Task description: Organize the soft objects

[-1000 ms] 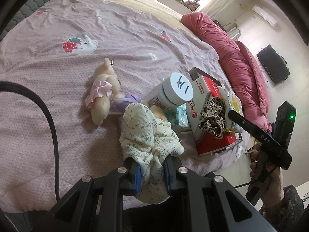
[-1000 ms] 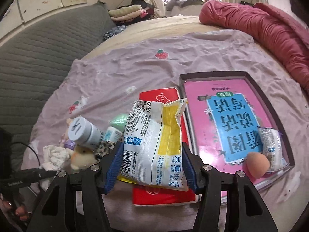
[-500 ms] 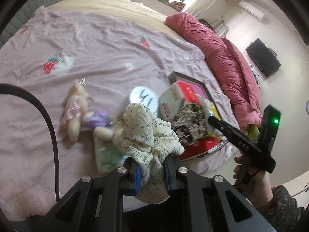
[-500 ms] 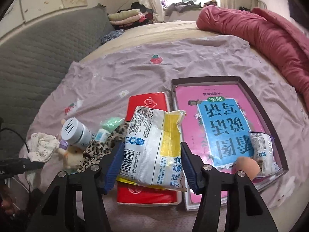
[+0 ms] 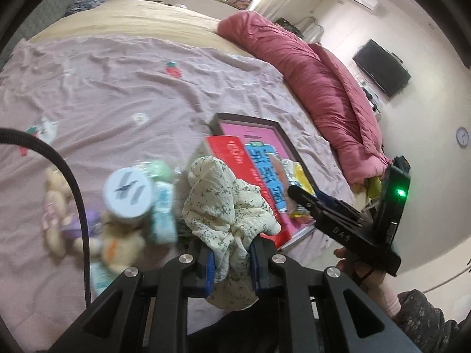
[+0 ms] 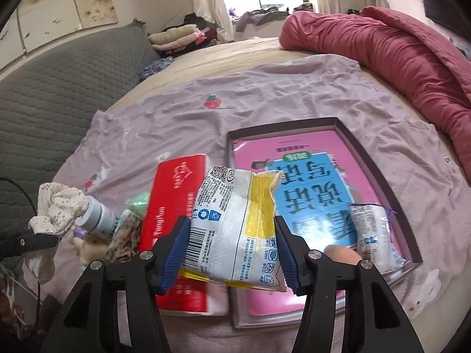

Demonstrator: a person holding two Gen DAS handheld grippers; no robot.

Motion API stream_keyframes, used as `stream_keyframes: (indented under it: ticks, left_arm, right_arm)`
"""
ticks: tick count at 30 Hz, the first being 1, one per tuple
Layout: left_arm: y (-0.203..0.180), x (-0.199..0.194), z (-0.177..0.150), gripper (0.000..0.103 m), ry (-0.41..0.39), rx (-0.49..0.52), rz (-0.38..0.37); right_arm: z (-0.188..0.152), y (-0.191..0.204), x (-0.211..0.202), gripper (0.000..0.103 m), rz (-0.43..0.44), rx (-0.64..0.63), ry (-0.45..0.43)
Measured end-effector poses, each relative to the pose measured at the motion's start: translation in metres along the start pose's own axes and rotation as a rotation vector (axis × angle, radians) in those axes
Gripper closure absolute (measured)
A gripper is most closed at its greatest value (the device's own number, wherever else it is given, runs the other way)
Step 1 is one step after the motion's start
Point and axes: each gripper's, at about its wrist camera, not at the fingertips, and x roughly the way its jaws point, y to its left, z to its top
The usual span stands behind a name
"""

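Left claw (image 5: 231,260) clenched on floral cloth scrunchie (image 5: 226,209), bunched between its pads and held above the bed (image 5: 117,88), presumably for carrying to the shallow box (image 6: 382,182). Right claw (image 6: 232,253) grips white-yellow snack packet (image 6: 235,223) by both side edges; box lies just beyond it.

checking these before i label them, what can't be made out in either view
- Plush toys, left wrist view: motion blur smears their shapes.
- Orange round object, right wrist view: mostly hidden behind the right gripper finger.
- Book in the tray: cover partly covered by the snack bag.
- Floral fabric: lower end hidden between the left gripper fingers.
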Motion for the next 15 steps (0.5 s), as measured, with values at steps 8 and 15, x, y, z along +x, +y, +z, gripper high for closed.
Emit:
stream_keyframes:
  ticks: [8, 15]
  left_arm:
    - [-0.049, 0.039, 0.021, 0.084, 0.048, 0.095, -0.015]
    - [-0.084, 0.075, 0.035, 0.084, 0.088, 0.156, -0.022]
  right_arm:
    - [0.000, -0.034, -0.003, 0.045, -0.026, 0.044, -0.013]
    - [0.000, -0.068, -0.012, 0.045, -0.074, 0.072, -0.032]
